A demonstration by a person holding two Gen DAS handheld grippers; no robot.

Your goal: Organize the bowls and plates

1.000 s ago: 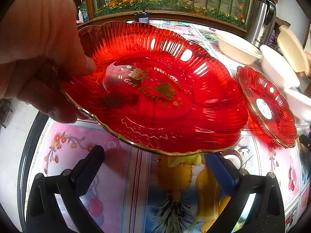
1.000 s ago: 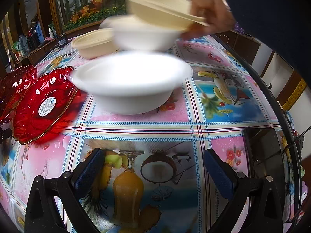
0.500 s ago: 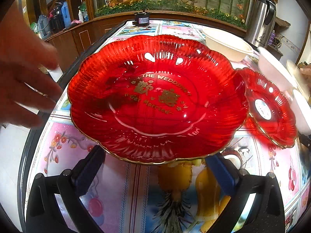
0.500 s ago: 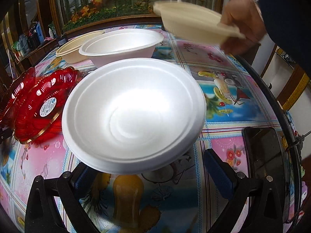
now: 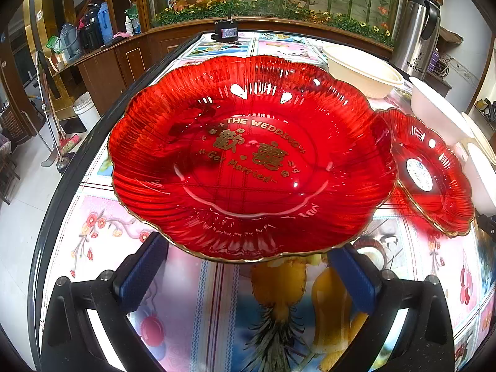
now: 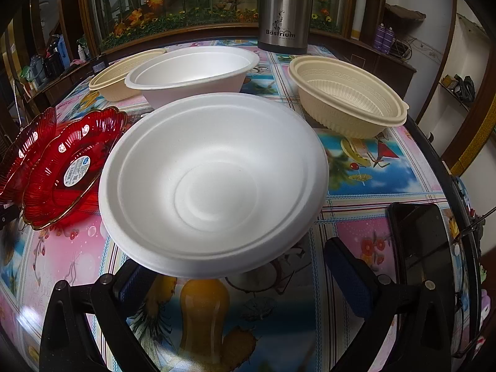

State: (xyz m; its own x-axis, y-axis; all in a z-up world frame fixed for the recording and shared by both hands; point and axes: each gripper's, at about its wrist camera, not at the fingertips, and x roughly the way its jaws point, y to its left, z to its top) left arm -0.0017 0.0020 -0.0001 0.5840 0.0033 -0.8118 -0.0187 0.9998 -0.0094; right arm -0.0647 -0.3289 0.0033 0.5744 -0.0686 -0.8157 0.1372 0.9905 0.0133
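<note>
The left gripper point(image 5: 248, 274) stands wide open, its blue pads either side of the near rim of the large red plate point(image 5: 251, 158), holding nothing; whether a pad touches the rim cannot be told. The right gripper point(image 6: 235, 282) is likewise spread wide and empty, the near white bowl point(image 6: 214, 183) lying just ahead between its fingers. Nothing is stacked yet — like should go with like; a good first grasp would likely close on a plate's thin rim squarely, since glossy ribbed plastic may slip. Beyond lie the smaller red plate point(image 5: 431, 173), a second white bowl point(image 6: 192, 74), two cream bowls point(image 6: 347, 102) and a steel flask point(image 6: 285, 9) on the patterned table point(image 6: 365, 186).
</note>
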